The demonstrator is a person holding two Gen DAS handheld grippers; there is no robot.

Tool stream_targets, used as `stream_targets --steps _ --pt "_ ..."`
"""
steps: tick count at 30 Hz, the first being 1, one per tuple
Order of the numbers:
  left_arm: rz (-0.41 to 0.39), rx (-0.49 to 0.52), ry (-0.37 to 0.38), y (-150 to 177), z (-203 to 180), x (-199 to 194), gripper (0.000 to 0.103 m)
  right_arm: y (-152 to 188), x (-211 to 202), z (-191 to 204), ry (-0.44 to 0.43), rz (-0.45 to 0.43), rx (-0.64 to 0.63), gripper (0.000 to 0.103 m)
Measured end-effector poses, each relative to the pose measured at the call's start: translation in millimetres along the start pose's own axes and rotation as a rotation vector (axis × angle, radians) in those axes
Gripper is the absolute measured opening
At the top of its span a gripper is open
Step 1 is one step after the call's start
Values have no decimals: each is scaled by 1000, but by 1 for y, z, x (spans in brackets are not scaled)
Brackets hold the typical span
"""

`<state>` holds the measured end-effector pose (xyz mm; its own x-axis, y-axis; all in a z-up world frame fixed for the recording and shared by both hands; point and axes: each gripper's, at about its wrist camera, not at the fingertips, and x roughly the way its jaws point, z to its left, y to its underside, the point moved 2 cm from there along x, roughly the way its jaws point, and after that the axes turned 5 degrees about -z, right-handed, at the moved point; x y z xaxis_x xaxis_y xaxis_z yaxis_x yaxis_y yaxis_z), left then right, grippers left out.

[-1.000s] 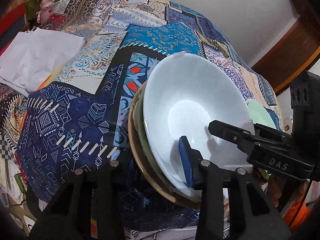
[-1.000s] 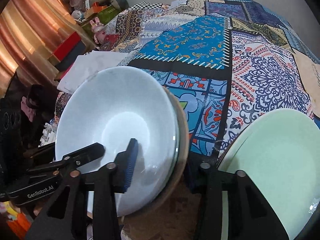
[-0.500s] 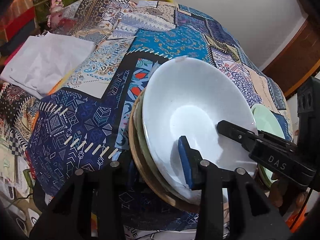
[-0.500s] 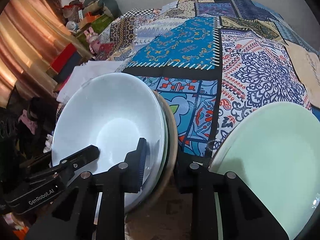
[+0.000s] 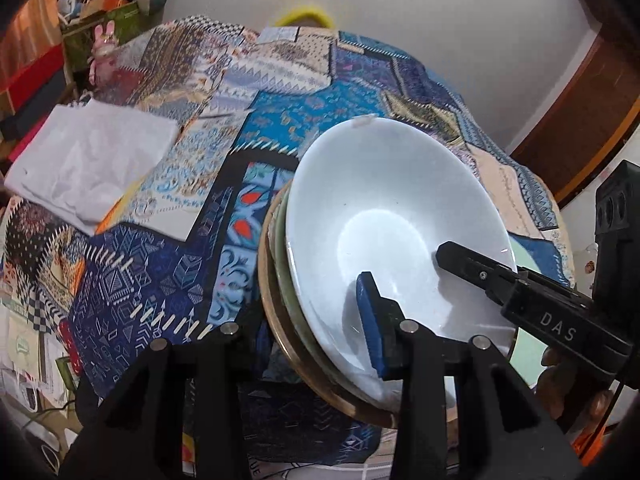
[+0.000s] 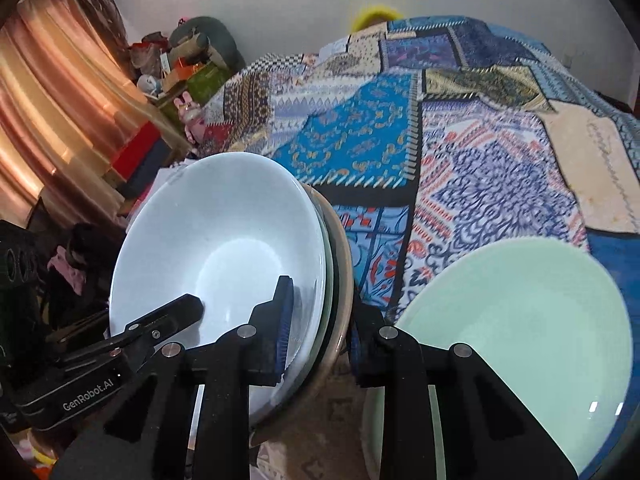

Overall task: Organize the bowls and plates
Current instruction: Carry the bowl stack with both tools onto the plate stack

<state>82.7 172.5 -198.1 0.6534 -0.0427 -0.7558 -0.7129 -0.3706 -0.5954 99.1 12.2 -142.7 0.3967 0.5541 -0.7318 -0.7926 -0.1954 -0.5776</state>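
Bowls sit nested in a tilted stack above a patchwork quilt: a white bowl lies on top, a greenish one shows as a thin edge beneath it, and a tan, brown-rimmed dish forms the outer layer. Both tongs are clamped on this stack from opposite sides. The left gripper has one blue-padded finger inside the white bowl and the other finger outside, under the tan rim, so the stack's near edge is pinched between them. The right gripper bites the opposite edge the same way, one pad pressed on the white interior and the other behind the tan rim. Just beside the stack, a pale green plate rests on the quilt. A folded white cloth lies farther off on the quilt, and copper-coloured curtains hang beyond the bed's edge.
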Motion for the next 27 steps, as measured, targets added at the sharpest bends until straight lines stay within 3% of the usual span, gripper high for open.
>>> stream_targets --steps 13,27 --pt "-45 66 50 -18 -52 -19 38 -14 -49 -21 39 -95 23 22" --pt "-30 122 110 -14 -103 -18 38 -8 -87 -58 91 -136 63 22"
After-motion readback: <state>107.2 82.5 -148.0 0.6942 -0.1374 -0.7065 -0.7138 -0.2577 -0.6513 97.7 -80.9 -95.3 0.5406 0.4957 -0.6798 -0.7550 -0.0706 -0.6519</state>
